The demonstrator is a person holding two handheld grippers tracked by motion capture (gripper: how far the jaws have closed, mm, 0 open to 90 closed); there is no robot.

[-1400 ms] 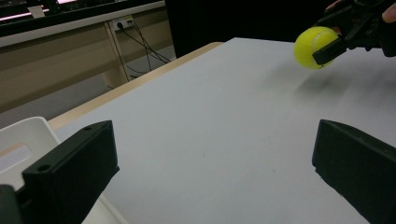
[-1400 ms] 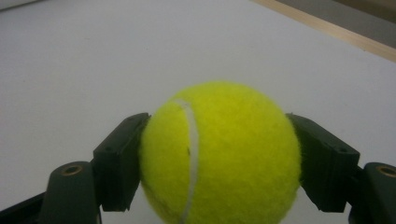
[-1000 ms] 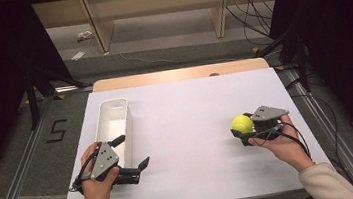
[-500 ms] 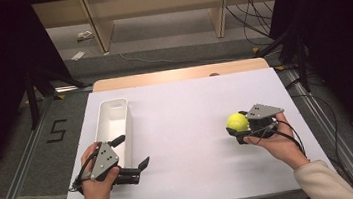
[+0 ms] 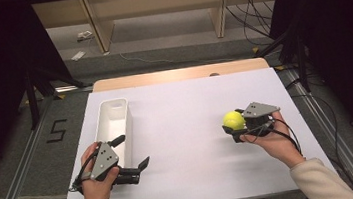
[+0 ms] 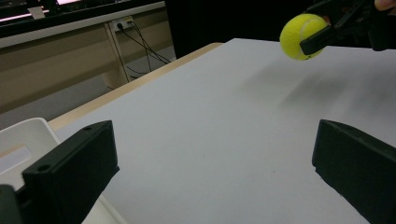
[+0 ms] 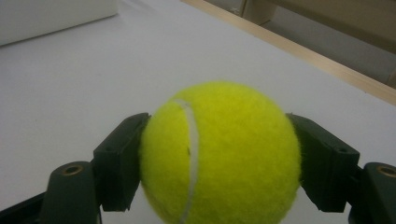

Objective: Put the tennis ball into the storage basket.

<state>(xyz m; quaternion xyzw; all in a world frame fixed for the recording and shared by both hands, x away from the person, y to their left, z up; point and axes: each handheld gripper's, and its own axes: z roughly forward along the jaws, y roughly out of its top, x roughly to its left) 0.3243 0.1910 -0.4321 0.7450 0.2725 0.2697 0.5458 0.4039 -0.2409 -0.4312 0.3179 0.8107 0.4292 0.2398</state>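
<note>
A yellow tennis ball is clamped between the jaws of my right gripper, held a little above the white table top at its right side. My left gripper rests at the front left with its jaws wide open and nothing between them. It lies beside the near end of a long white bin, which looks empty.
The white sheet covers a wooden table whose far edge shows as a tan strip. Past it are wooden shelving legs and loose cables on the floor. Black curtains stand at both sides. A "5" marks the floor at left.
My right gripper has carried the tennis ball slightly left and farther from the person, lifting it. The left gripper has not moved.
</note>
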